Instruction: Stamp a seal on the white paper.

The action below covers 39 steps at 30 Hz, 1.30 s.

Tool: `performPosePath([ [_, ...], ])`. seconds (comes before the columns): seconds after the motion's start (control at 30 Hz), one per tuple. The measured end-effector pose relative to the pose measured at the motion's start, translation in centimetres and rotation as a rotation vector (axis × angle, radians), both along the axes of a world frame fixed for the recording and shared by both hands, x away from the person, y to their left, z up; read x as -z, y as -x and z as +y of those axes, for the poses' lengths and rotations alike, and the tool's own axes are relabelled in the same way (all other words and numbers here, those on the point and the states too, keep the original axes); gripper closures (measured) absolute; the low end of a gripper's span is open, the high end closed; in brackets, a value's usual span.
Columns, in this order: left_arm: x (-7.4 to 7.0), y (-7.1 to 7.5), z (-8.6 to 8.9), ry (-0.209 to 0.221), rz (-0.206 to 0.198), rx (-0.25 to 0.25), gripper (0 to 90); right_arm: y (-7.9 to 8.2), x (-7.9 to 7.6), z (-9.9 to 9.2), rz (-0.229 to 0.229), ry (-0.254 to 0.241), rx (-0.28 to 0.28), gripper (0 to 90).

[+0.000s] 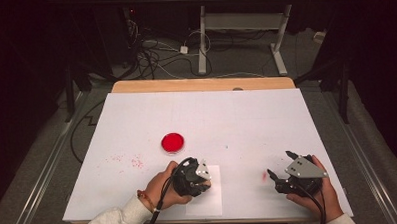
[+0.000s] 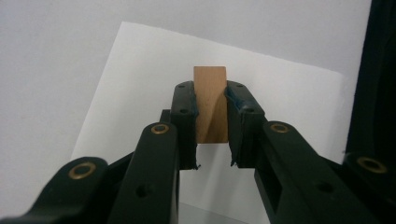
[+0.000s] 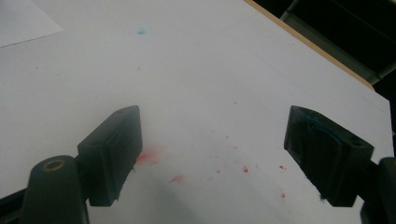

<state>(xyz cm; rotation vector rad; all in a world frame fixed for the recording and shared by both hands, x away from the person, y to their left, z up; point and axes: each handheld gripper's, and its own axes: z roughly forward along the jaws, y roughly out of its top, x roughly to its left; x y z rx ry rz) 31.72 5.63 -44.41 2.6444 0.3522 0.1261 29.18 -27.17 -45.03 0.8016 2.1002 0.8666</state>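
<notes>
The left tongs (image 1: 201, 178) are clenched on a small wooden block (image 2: 211, 103), its flat sides pinched between the two black jaws and its top end rising above the fingertips (image 2: 184, 107). These tongs hover over a white sheet of paper (image 1: 207, 201) that lies at the near edge of the table (image 1: 266, 114), which is covered in white. Just beyond the sheet, toward the far side, stands a round red dish (image 1: 173, 142), and to the dish's left and slightly nearer, red specks (image 1: 135, 162) are scattered on the cover. The right tongs (image 1: 279, 164) are released, jaws spread wide with nothing between them, held low over the table well to the right of the sheet. A red smear (image 3: 148, 157) marks the cover just beside one jaw, with more red flecks between the two jaws.
</notes>
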Motion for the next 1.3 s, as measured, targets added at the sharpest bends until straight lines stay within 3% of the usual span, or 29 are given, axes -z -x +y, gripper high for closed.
performPosePath([
  [0.13, 0.61, 0.0, -0.2, -0.025, 0.003, 0.005, 73.8, 0.02, -0.01, 0.0, -0.001, 0.001, -0.001, 19.6],
  [1.3, 0.99, -0.41, -0.16, -0.016, 0.041, -0.013, 73.8, 0.01, 0.0, 0.1, 0.001, 0.003, -0.001, 19.6],
])
